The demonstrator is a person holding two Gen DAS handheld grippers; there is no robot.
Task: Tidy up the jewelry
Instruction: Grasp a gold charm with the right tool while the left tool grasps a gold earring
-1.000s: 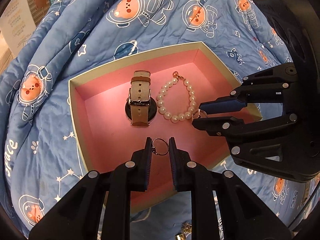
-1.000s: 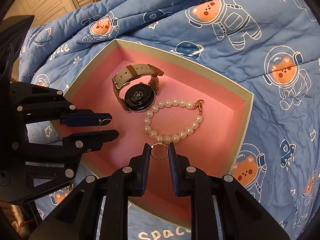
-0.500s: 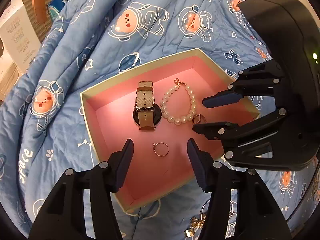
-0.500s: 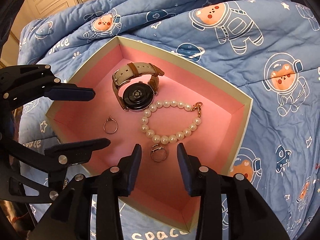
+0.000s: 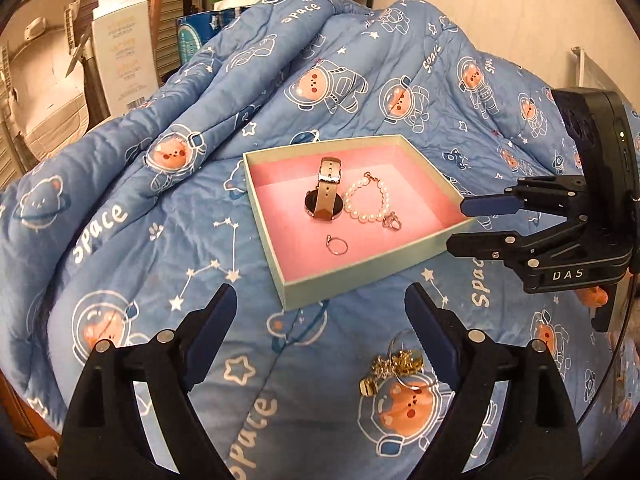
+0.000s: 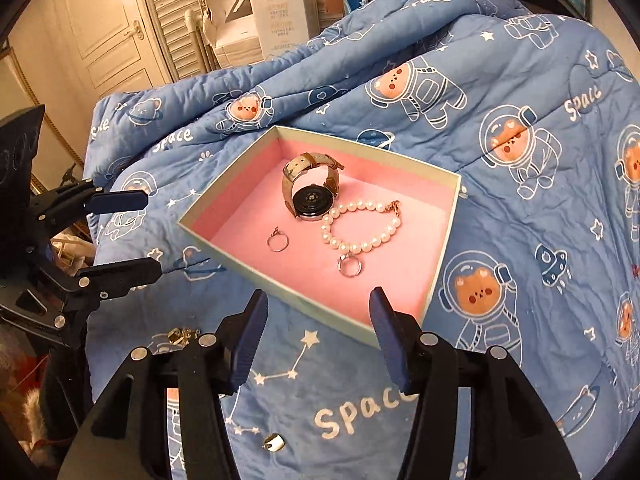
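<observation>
A pink-lined box [image 5: 360, 272] [image 6: 224, 240] lies on the blue quilt. Inside it are a watch with a beige strap [image 5: 326, 200] [image 6: 310, 196], a pearl bracelet [image 5: 370, 204] [image 6: 360, 232] and two rings: a thin one [image 5: 337, 245] [image 6: 277, 240] and a set one [image 5: 391, 222] [image 6: 350, 266]. My left gripper [image 5: 320, 312] [image 6: 140, 236] is open and empty, back from the box's near corner. My right gripper [image 6: 316, 320] [image 5: 460, 224] is open and empty, just outside the box's edge.
A tangle of gold jewelry [image 5: 394, 368] [image 6: 180, 338] lies on the quilt [image 5: 120, 240] between the grippers, outside the box. A small gold piece [image 6: 274, 442] lies near my right gripper. Cartons [image 6: 276, 12] and a louvred door stand behind the bed.
Both grippers opened and let go of their rings, which now lie in the box. Both grippers then pulled back and up, away from the box.
</observation>
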